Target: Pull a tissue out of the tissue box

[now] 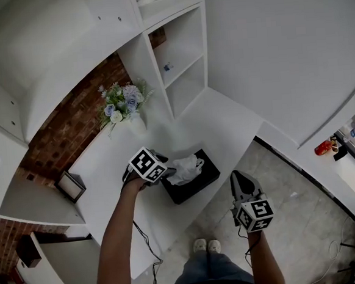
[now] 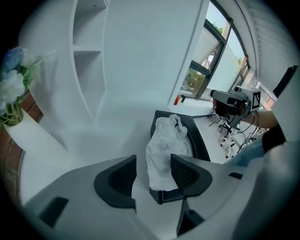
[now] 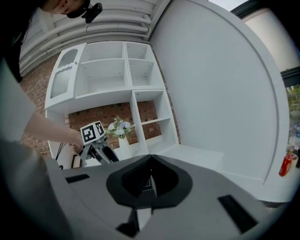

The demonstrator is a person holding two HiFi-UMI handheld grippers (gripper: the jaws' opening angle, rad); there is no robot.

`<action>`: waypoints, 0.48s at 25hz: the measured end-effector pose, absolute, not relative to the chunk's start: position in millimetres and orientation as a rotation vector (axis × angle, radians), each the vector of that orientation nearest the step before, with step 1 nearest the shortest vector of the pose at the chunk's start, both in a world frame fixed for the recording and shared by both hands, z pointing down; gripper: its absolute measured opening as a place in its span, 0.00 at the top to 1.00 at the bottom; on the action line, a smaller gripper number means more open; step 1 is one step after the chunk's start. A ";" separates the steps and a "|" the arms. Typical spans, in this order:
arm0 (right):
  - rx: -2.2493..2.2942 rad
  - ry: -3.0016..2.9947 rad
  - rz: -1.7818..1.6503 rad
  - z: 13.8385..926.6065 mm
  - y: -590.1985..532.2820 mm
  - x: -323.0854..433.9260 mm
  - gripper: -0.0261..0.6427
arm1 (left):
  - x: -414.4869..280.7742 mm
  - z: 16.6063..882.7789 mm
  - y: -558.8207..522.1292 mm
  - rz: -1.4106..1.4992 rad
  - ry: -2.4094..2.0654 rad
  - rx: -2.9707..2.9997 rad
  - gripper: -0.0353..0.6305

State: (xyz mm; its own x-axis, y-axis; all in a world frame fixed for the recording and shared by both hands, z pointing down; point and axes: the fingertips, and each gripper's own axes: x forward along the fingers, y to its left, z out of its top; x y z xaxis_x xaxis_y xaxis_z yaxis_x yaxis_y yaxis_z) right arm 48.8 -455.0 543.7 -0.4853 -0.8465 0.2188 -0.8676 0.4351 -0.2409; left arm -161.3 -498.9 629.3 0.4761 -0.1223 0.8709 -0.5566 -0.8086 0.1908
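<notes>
desk: what is the frame showing?

photographer: a person is working two handheld tongs at a white counter (image 1: 225, 122). the black tissue box (image 1: 196, 186) is sitting near the counter's front edge, at about five o'clock from the vase of flowers (image 1: 122, 106). a crumpled white tissue (image 1: 184, 168) is standing up out of the box's slot.

desk: and the left tongs?

photographer: the left gripper (image 2: 153, 176) is tilting steeply down over the box's near end. its jaws are standing wide apart, and the tissue is rising between them toward twelve o'clock in the left gripper view. the right pad is sitting just beside the paper, and i am seeing no pinch on it. my reading is that the jaws are being held wide to straddle the loose tuft before closing.

desk: is the right one doing anything?

photographer: the right gripper (image 3: 149, 176) is hanging over the floor at about four o'clock from the box, well apart from it. its jaws are pressing together on nothing. it is probably being kept clear so the left has room, though it may be needed to steady the box.

desk: how far along is the task?

photographer: the tissue is lying in the box, so the pull is not yet made.
</notes>
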 end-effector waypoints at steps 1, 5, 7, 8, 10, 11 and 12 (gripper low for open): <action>1.554 -2.607 0.499 544.3 -454.8 48.1 0.96 | -161.9 631.3 -498.2 1.287 -0.554 2.261 0.63; 1.548 -2.613 0.505 543.8 -455.2 47.0 0.96 | -159.9 634.8 -494.6 1.240 -0.517 2.218 0.63; 1.552 -2.614 0.504 542.8 -455.3 47.7 0.96 | -158.8 636.2 -491.8 1.243 -0.499 2.210 0.63; 1.555 -2.614 0.504 542.5 -455.5 48.2 0.96 | -158.2 636.4 -490.8 1.244 -0.493 2.210 0.63; 1.560 -2.613 0.505 542.1 -455.9 49.3 0.96 | -157.3 636.3 -489.5 1.242 -0.485 2.209 0.64; 1.562 -2.612 0.504 542.1 -455.9 49.5 0.96 | -156.9 636.2 -488.9 1.242 -0.482 2.209 0.64; 1.561 -2.613 0.505 542.0 -455.7 49.4 0.96 | -156.5 636.0 -488.3 1.242 -0.480 2.210 0.64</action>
